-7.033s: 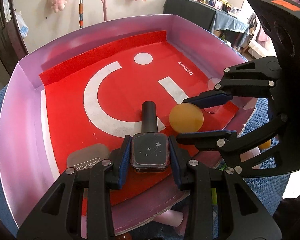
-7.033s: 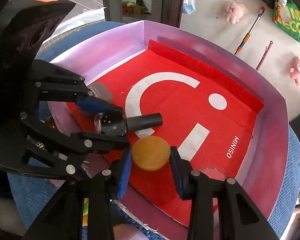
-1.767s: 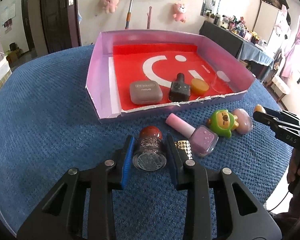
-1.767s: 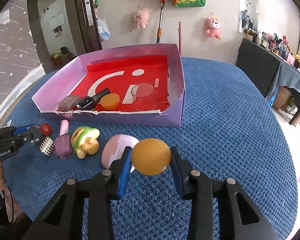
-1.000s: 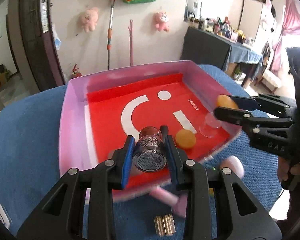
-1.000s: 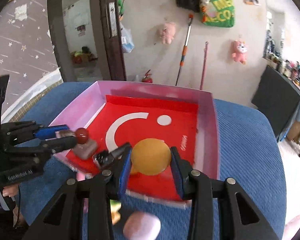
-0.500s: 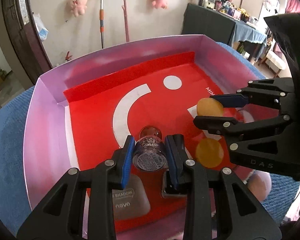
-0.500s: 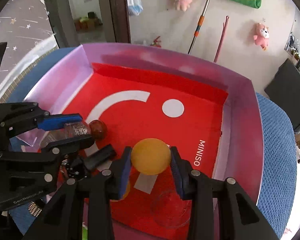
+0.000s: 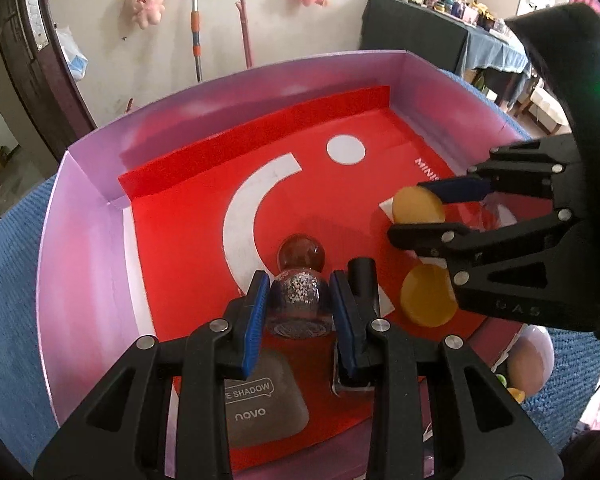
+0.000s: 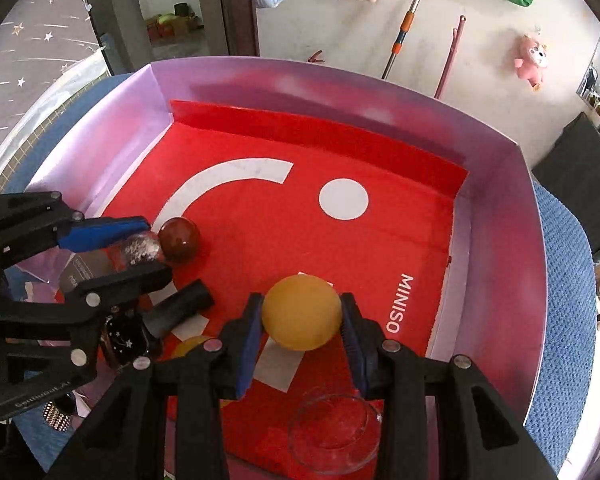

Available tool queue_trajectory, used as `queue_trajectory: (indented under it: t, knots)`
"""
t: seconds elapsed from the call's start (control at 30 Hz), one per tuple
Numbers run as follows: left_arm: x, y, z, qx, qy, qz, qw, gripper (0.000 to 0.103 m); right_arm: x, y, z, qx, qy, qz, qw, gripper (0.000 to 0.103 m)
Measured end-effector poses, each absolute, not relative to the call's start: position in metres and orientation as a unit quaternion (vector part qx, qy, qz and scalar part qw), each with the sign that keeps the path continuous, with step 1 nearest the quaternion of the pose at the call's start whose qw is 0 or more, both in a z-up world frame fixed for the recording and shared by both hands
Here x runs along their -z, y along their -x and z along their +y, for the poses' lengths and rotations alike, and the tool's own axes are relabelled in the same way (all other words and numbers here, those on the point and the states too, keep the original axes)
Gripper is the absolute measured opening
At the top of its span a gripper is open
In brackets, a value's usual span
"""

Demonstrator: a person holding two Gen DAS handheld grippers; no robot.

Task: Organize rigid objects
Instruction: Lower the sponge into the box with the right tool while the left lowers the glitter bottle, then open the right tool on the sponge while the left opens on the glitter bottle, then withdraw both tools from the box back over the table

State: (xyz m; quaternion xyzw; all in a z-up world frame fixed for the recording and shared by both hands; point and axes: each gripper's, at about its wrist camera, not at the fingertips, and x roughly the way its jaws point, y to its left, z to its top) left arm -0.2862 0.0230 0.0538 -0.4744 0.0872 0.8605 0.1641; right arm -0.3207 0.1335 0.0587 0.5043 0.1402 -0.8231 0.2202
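Both grippers apparently clamped, angled downward

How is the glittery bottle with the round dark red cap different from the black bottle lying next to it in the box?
The glittery bottle with the round dark red cap is clamped in the left tongs; the black bottle with star marks lies loose on the red floor of the purple box. The glittery bottle has a ball-shaped cap, the black bottle a straight cylindrical one. The glittery bottle looks clear and speckled, the black bottle dark. Both are small bottles inside the box.

Pink plush toys on wall
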Motion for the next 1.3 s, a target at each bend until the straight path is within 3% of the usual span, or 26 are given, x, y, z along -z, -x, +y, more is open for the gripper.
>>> queue_trajectory:
  t: [0.73, 0.8, 0.87, 1.2, 1.3]
  knots:
    - [-0.055, 0.287, 0.022, -0.865, 0.468, 0.079, 0.16, 0.031, -0.06, 0.318, 0.132, 0.819, -0.508, 0.149, 0.22, 0.05]
    - [-0.058, 0.286, 0.021, -0.868, 0.464, 0.078, 0.161, 0.037, -0.061, 0.317, 0.132, 0.82, -0.507, 0.149, 0.22, 0.05]
    - [-0.061, 0.284, 0.02, -0.871, 0.458, 0.075, 0.16, 0.065, -0.063, 0.318, 0.13, 0.822, -0.505, 0.147, 0.22, 0.053]
    - [-0.088, 0.265, 0.017, -0.89, 0.422, 0.075, 0.154, 0.066, -0.089, 0.304, 0.135, 0.838, -0.48, 0.138, 0.219, 0.068]
    - [-0.102, 0.251, 0.016, -0.899, 0.404, 0.073, 0.15, 0.072, -0.103, 0.292, 0.136, 0.847, -0.464, 0.141, 0.218, 0.073]
